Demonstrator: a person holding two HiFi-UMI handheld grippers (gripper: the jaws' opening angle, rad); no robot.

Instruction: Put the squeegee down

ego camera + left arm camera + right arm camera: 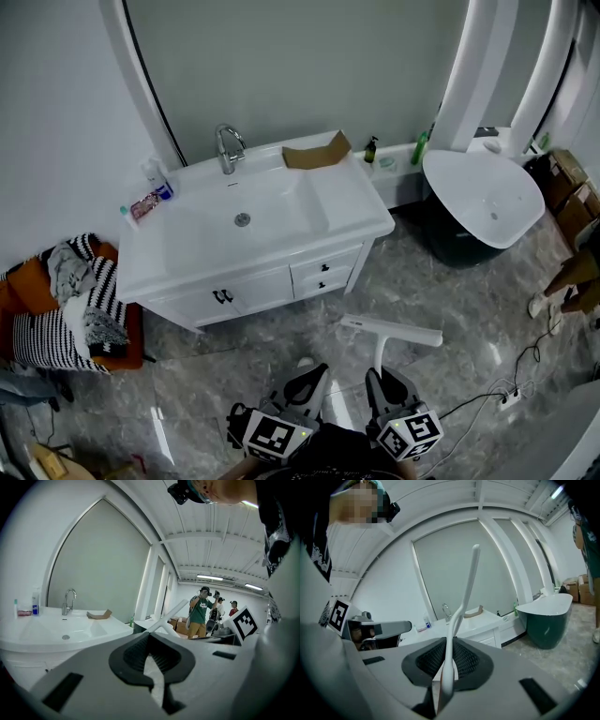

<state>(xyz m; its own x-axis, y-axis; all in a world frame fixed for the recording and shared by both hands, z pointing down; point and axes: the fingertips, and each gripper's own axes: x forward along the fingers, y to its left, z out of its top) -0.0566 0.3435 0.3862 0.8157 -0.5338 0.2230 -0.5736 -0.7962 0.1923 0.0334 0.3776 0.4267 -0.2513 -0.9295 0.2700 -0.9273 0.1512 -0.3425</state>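
Right gripper view, right claw (452,641) pinching squeegee (468,583) handle, left claw (149,641) closed

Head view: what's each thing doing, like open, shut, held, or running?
squeegee, held up by its handle
right gripper, shut on the squeegee handle
left gripper, shut, empty
faucet, off, no water running
drawers, shut

White vanity (349,204), faucet (228,148), freestanding bathtub (442,176)

faucet (228,148) behind basin (277,208), bathtub (487,197) right of vanity (258,286), chair (28,286) left
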